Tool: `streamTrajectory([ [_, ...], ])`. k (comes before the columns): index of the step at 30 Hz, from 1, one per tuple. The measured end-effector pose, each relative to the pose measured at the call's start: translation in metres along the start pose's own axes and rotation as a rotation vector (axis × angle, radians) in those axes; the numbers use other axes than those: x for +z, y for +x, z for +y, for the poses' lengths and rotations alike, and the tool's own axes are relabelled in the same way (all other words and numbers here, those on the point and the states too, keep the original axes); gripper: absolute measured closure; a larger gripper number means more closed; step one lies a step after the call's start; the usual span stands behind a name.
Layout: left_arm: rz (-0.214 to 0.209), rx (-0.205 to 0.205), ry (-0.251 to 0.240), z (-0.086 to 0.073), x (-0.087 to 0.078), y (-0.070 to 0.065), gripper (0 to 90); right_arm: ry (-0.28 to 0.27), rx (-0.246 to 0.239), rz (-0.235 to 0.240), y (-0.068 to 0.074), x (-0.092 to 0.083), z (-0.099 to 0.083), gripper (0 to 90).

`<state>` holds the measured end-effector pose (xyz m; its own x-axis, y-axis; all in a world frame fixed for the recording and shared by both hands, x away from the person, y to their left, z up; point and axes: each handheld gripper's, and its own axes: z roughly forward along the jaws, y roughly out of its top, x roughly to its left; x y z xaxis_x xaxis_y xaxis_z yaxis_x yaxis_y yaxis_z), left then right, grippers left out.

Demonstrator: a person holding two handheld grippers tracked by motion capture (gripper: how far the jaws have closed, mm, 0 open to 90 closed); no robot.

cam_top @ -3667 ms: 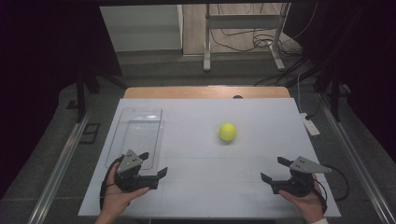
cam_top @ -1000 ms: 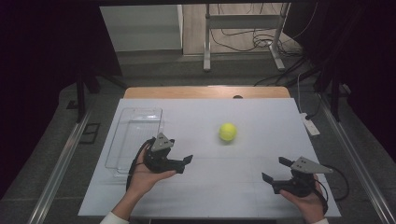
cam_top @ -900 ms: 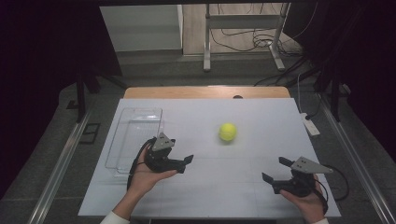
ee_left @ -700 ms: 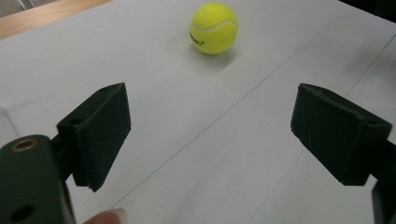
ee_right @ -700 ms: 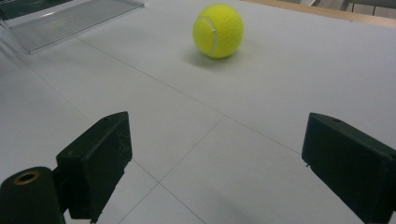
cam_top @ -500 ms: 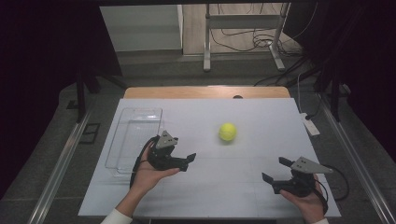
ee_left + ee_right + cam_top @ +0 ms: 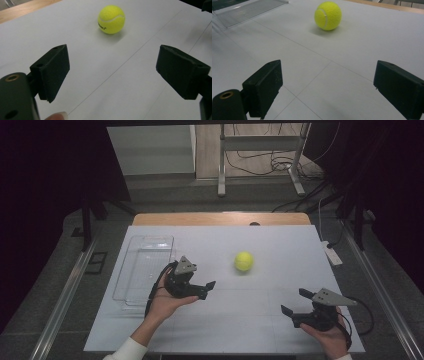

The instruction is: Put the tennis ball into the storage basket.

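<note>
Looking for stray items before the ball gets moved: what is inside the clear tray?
The clear tray looks empty through its ribbed bottom. Its near right corner is covered by the left gripper and hand, so that spot cannot be checked.

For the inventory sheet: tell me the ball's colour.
The ball is bright yellow-green with a white seam and small dark print, clearest in the left gripper view.
</note>
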<state>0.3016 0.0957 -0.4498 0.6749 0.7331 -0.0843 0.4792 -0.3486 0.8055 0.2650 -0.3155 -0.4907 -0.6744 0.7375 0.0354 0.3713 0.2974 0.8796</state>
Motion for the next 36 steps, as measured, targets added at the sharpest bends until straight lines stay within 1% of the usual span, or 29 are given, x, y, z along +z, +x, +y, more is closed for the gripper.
streamTrajectory([
  [4,-0.003,0.008,0.001,0.004,0.004,-0.001,13.0,0.002,0.0,-0.001,0.0,0.0,0.0,8.8],
  [14,-0.013,0.013,0.007,0.012,0.013,-0.003,12.7,0.005,0.002,-0.002,0.0,0.001,-0.001,8.8],
  [23,-0.013,0.026,0.01,0.024,0.021,-0.005,12.5,0.006,0.0,-0.001,-0.001,0.001,-0.001,8.8],
  [32,-0.012,0.028,0.015,0.03,0.027,-0.004,12.4,0.008,0.003,-0.001,-0.001,0.001,-0.001,8.8],
  [36,-0.008,0.021,0.024,0.033,0.031,-0.002,12.3,0.01,0.003,-0.002,-0.002,0.001,-0.002,8.8],
])
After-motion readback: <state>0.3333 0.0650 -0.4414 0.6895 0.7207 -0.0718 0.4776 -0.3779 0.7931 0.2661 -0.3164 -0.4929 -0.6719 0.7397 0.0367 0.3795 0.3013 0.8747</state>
